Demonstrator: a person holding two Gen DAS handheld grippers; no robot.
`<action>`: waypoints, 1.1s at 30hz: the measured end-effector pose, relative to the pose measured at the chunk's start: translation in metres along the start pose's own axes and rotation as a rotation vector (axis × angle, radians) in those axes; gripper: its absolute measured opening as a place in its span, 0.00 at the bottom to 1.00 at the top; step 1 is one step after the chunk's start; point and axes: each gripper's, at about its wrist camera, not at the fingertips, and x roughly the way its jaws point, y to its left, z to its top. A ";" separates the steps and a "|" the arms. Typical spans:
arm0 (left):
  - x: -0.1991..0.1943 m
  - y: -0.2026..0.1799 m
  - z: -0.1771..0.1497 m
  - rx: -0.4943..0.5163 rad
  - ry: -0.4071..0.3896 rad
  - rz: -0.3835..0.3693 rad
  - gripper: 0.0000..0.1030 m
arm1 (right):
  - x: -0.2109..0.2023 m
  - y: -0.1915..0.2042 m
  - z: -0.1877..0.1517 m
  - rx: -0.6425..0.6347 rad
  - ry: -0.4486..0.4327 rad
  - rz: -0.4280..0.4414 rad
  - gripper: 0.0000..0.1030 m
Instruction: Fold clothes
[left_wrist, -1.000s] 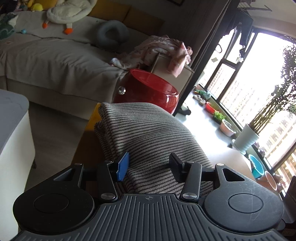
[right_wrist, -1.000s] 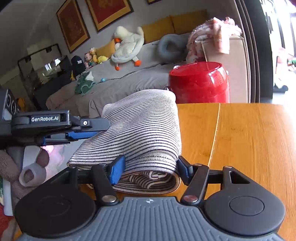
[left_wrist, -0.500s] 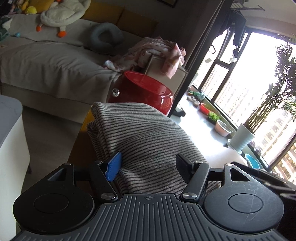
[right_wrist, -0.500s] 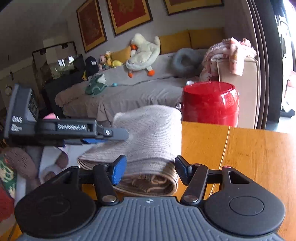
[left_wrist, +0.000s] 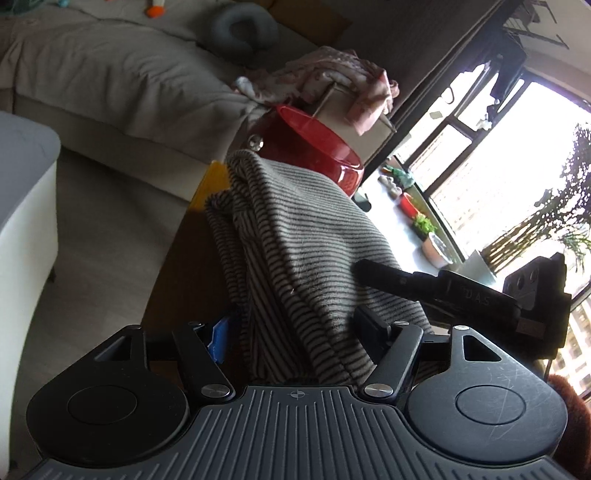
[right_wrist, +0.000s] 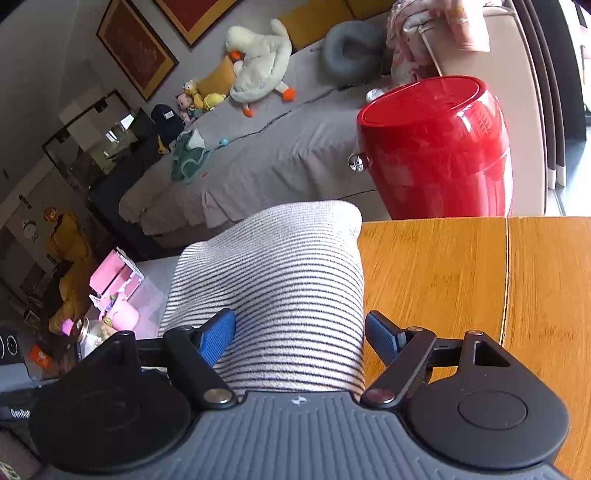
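The striped garment (right_wrist: 280, 280), grey-white with thin dark lines, lies folded into a thick bundle on the wooden table (right_wrist: 461, 280), near the table's far-left corner as the right wrist view shows it. In the left wrist view its stacked layers (left_wrist: 295, 258) show along 1 side, and the near end runs under the camera body, so how the folds finish there is hidden.

The right gripper (right_wrist: 301, 332) straddles the near end of the bundle. Its 2 blue-padded fingers (right_wrist: 218, 336) stand wide apart, 1 on each side of the cloth; whether the pads press it or merely flank it cannot be told. The left gripper (left_wrist: 291, 332) also has the cloth between its fingers, which are spread wide; its blue pad (left_wrist: 219, 338) sits just beside the folded edge, partly hidden by fabric. The other gripper's dark body reaches in from the right of that view and lies against the top of the bundle.

Beyond the table stands a red bin (right_wrist: 439, 147) with a small chrome knob. Behind it runs a grey sofa (right_wrist: 258, 155) carrying a plush duck (right_wrist: 262, 62), a grey ring cushion (right_wrist: 351, 51) and small toys too small to make out. A pink heap of cloth (left_wrist: 332, 77) drapes a box. The window (left_wrist: 517, 166) is blown out by daylight.
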 end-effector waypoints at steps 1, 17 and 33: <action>0.005 0.002 0.000 -0.017 0.012 -0.017 0.71 | 0.001 -0.005 -0.001 0.039 0.004 0.016 0.76; -0.009 -0.017 0.006 0.081 -0.086 -0.028 0.60 | -0.020 0.014 -0.004 -0.098 -0.055 -0.036 0.62; 0.028 -0.033 0.019 0.135 -0.088 -0.015 0.61 | -0.052 0.051 -0.029 -0.368 -0.148 -0.197 0.81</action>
